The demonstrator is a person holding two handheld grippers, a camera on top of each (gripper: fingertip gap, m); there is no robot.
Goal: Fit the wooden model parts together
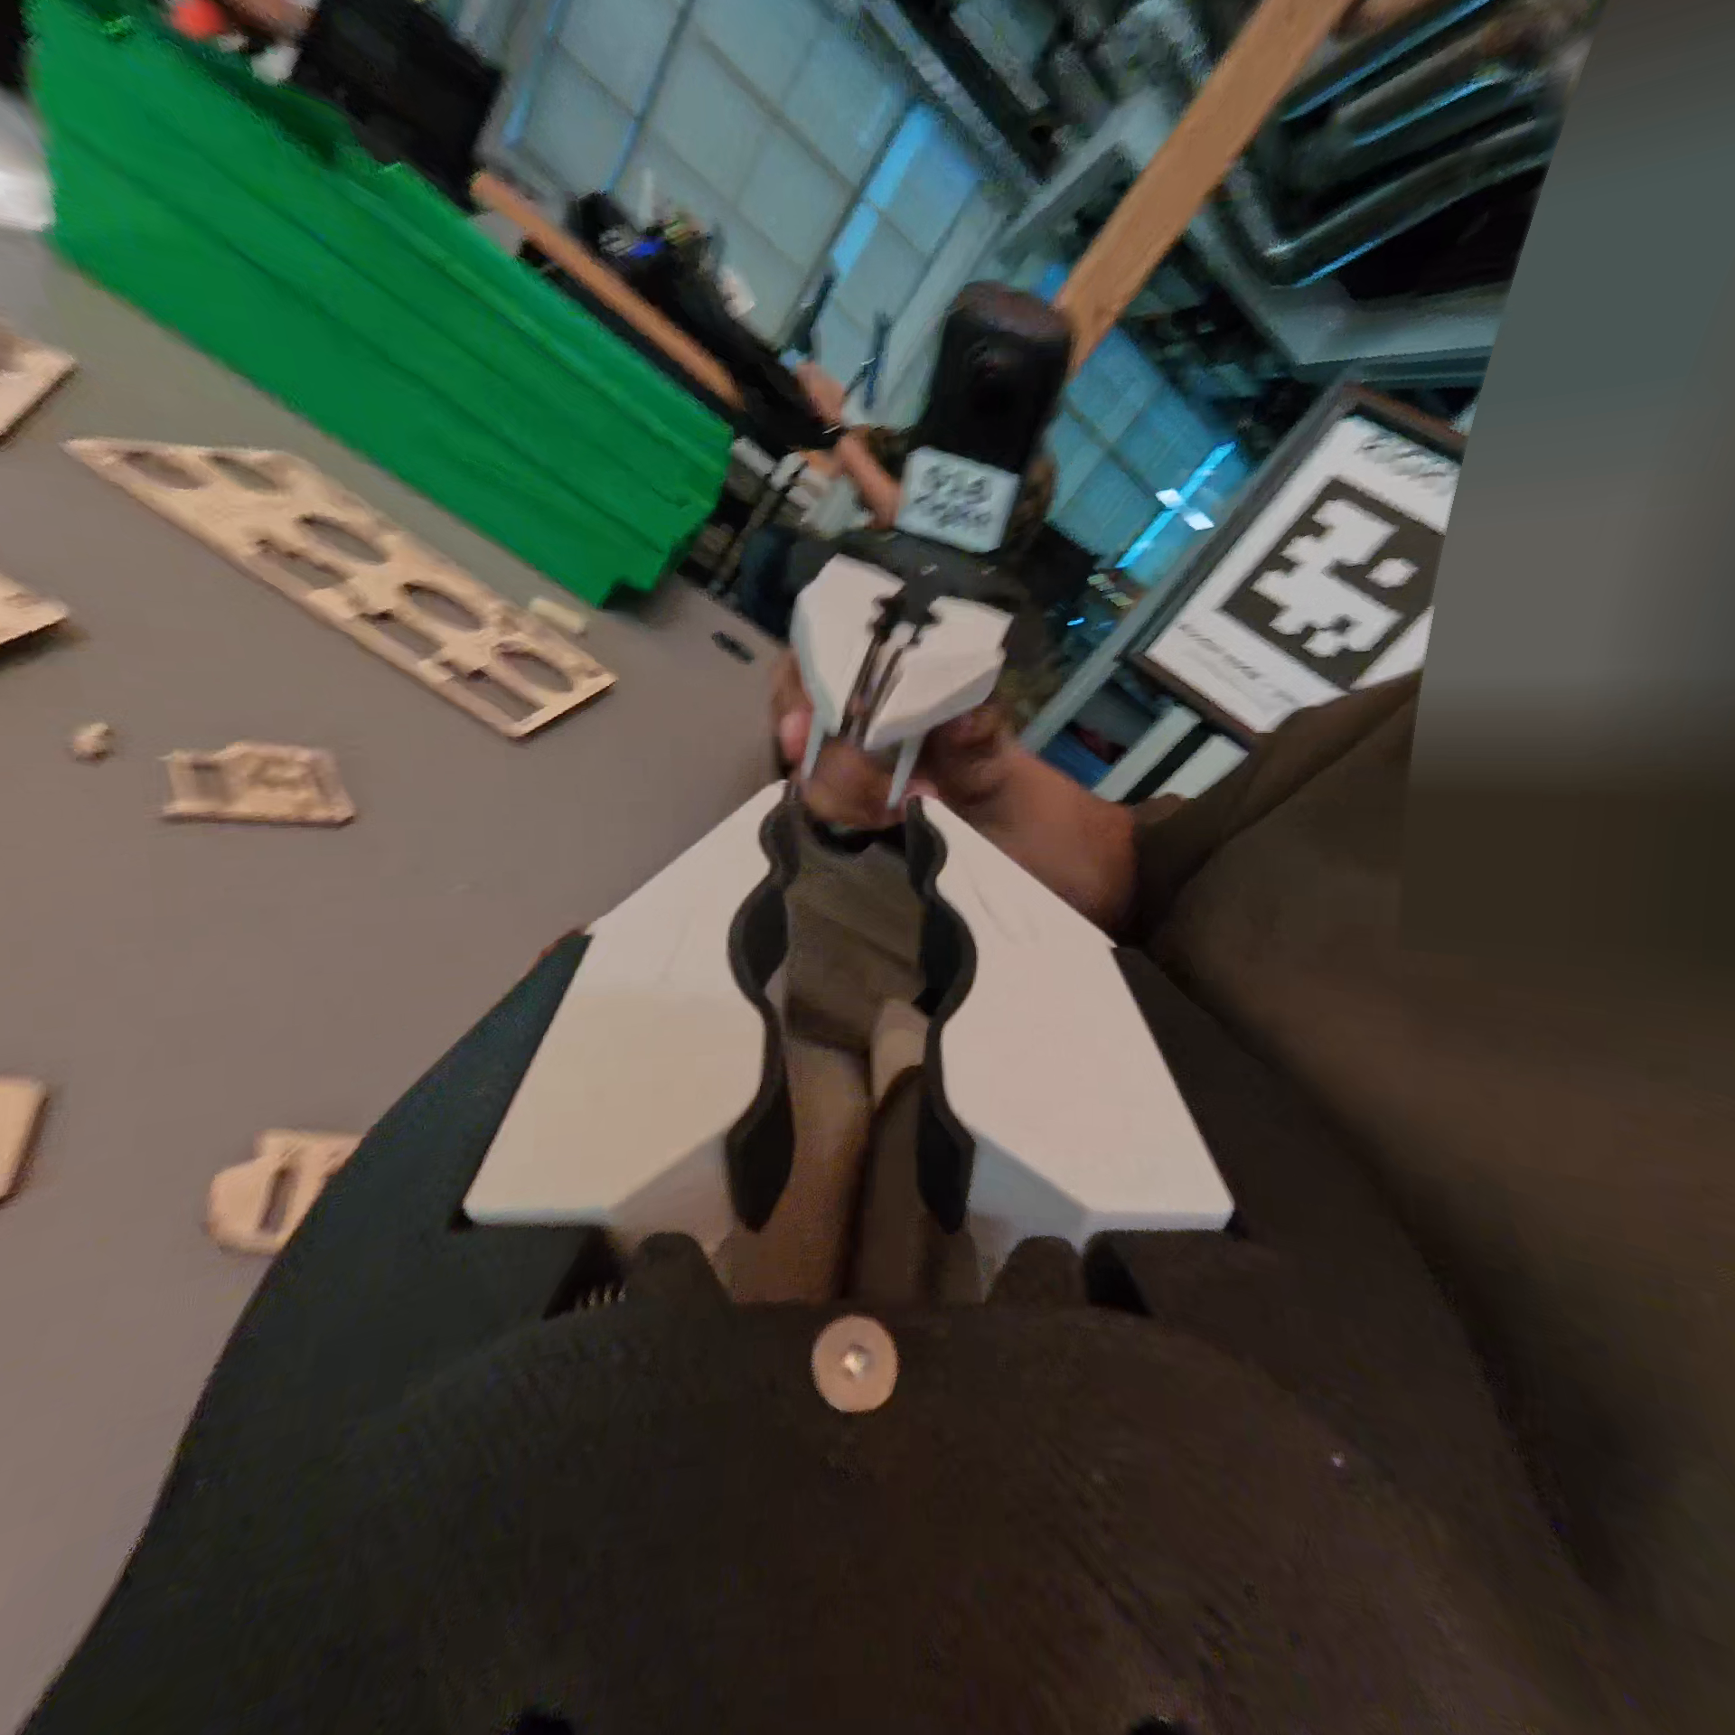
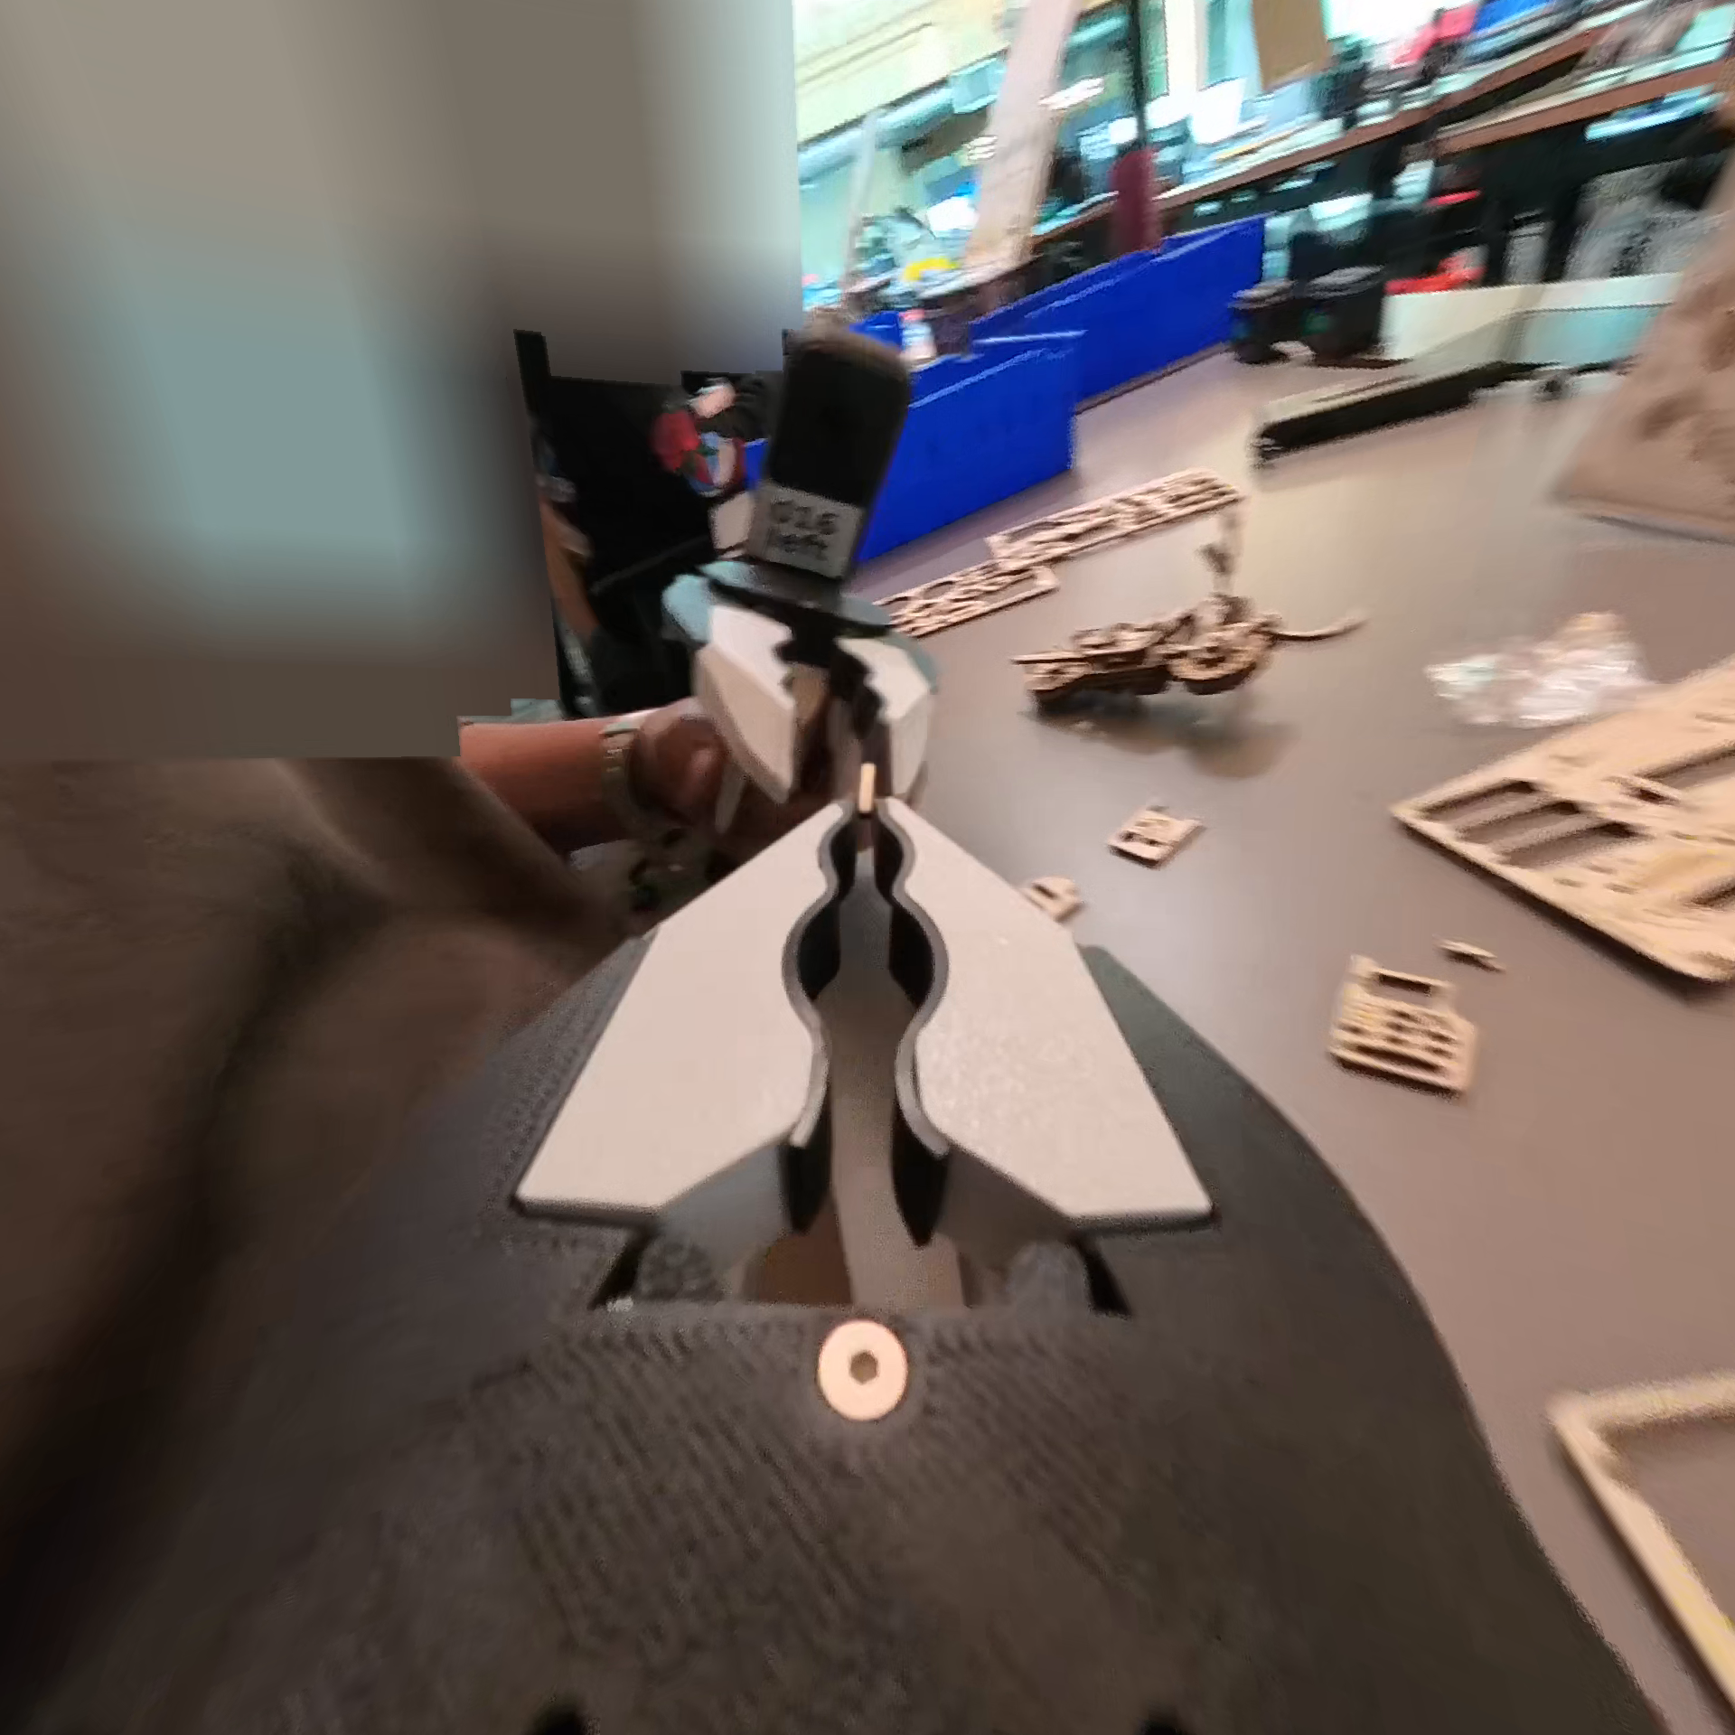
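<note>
Up above the grey worktop (image 2: 1220, 1174), the two claws meet tip to tip, each pointing at the other. Seen from the right wrist view, the right claw (image 2: 862, 826) has its fingers drawn nearly together and pinches a small pale wooden piece (image 2: 866, 785) at its very tip; the left claw (image 2: 826, 751) sits just beyond, touching or almost touching that piece, with a hand (image 2: 676, 760) wrapped round its grip. In the left wrist view the left claw (image 1: 850, 817) shows a narrow gap between its black wavy pads, and whether anything is clamped there cannot be told, as the tip is blurred against the right claw (image 1: 859, 779) and the hand (image 1: 976, 760) behind it. Well off to the side on the worktop lies a partly built dark wooden model (image 2: 1155, 652), resting alone. Around it are punched-out wooden sheets: a long one (image 1: 347, 573) with oval and oblong holes beside a stack of green bins (image 1: 376, 310), another large sheet (image 2: 1596, 845) near the right edge, and small loose wooden parts (image 2: 1404, 1033) and (image 1: 258, 784) scattered between. A crumpled clear plastic wrapper (image 2: 1540, 671) lies beyond the large sheet, and blue bins (image 2: 1033, 413) stand at the far edge of the worktop.
</note>
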